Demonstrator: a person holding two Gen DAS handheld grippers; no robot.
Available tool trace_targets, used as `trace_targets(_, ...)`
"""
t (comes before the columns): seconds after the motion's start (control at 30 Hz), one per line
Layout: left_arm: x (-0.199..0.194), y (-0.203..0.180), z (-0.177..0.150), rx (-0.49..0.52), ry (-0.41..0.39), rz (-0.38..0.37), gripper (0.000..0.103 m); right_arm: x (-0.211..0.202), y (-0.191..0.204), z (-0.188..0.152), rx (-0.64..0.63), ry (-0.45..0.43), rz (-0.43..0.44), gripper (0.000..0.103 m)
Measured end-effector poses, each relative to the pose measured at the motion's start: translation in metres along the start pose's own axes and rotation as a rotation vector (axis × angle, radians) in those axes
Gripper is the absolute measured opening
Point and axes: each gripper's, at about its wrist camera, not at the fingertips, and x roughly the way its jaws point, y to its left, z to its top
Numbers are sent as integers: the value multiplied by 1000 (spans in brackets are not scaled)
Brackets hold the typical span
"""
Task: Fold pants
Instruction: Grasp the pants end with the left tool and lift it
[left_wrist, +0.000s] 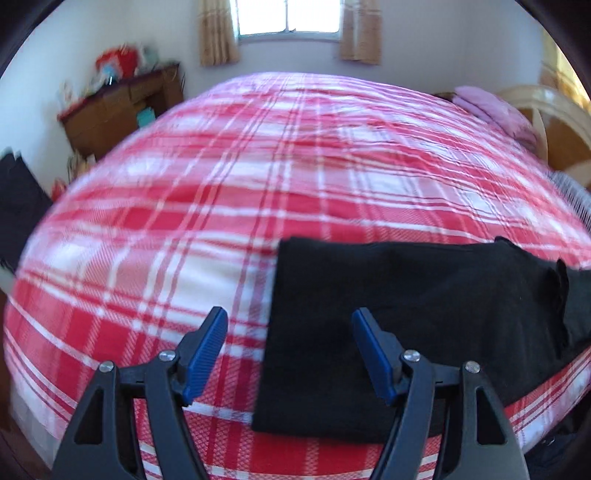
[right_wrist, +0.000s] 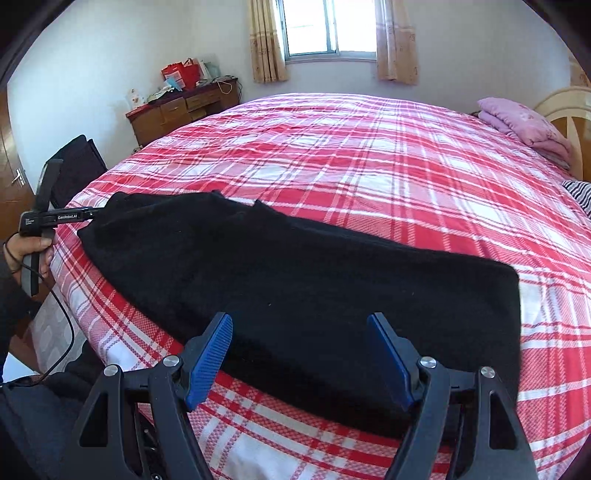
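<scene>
My left gripper (left_wrist: 289, 321) hangs spread wide and empty above the near edge of the bed (left_wrist: 258, 166), its blue pads (left_wrist: 205, 354) straddling the left end of the pants (left_wrist: 388, 325). My right gripper (right_wrist: 300, 326) is just as released, gaping over the near long edge of the same garment and holding nothing.

The pants (right_wrist: 295, 280) lie along the near edge of the bed as a long black band that looks already doubled leg over leg. One end is square and flat. The other is lumpier, with a loose flap standing up, and I cannot tell which end is the waistband. In the right wrist view my left hand (right_wrist: 27, 251) holds its tool by that lumpier end, near the bed's left corner.

I judge the step in hand to be the crosswise fold, one end carried over to meet the other. To do it well, I would bring each gripper down on a corner of the same end, pinch through every layer, and lift only enough to clear the cloth beneath. Both corners should travel together so the edges land square. The black fabric hides its own seams, so I should check the edges against the checked sheet.
</scene>
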Motion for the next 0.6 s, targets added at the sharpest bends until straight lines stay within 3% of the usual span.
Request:
trace_targets(0.1, 10, 3, -6, -29, 23, -77, 70, 0, 1, -4, 6, 2, -4, 76)
trace_targets(0.23, 13, -4, -6, -5, 12, -73, 70, -1, 0, -8, 25, 1, 0, 76)
trace_targets(0.4, 16, 9, -6, -59, 9, -155, 68, 2, 2, -11, 22, 4, 1, 76)
trace_targets(0.43, 15, 10, -6, -62, 7, -165, 63, 2, 3, -12, 16, 3, 0, 76)
trace_targets(0.47, 15, 10, -6, -61, 10, -175, 51, 2, 5, -12, 12, 2, -2, 76)
trace_targets(0.5, 13, 10, -5, -65, 12, -184, 48, 2, 6, -13, 6, -1, -4, 76)
trace_targets(0.57, 10, 9, -3, -74, 18, -217, 22, 0, 8, -14, -1, -5, -5, 76)
trace_targets(0.6, 8, 8, -2, -75, 20, -224, 22, 0, 8, -14, -4, -7, -6, 76)
